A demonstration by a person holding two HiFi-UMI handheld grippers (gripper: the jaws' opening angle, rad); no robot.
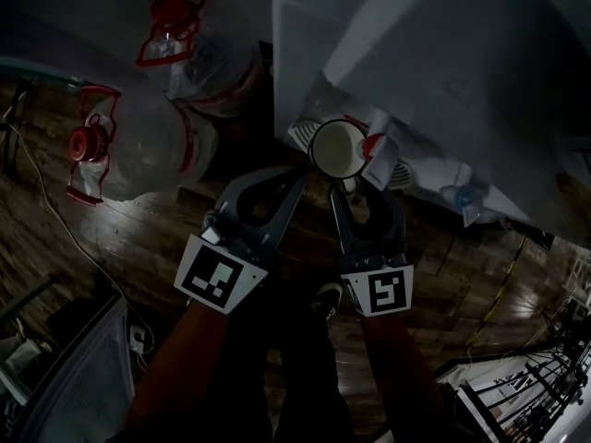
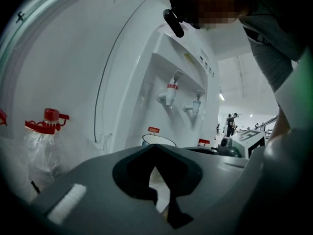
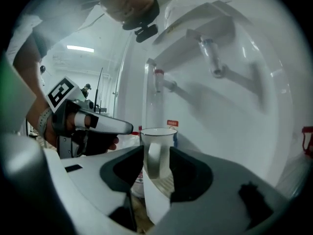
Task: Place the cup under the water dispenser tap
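A white cup [image 1: 334, 149] stands on the drip tray [image 1: 403, 174] of the white water dispenser [image 1: 443, 63], close beside the red-collared tap [image 1: 374, 145]. In the right gripper view the cup [image 3: 157, 141] has its handle toward me, between the jaws of my right gripper [image 3: 156, 153]. The jaws stand apart from the handle, so the gripper [image 1: 355, 192] is open. My left gripper [image 1: 294, 185] sits just left of the cup with its tips together and nothing in them. The left gripper view shows the cup's rim [image 2: 159, 140] over the jaws, below the red tap [image 2: 168, 93] and the blue tap [image 2: 194, 105].
Two big clear water bottles with red caps [image 1: 138, 137] [image 1: 199, 53] stand left of the dispenser on the wooden floor [image 1: 138, 238]. A cable [image 1: 55, 215] runs across the floor at the left. People [image 2: 230, 124] stand far off in the room behind.
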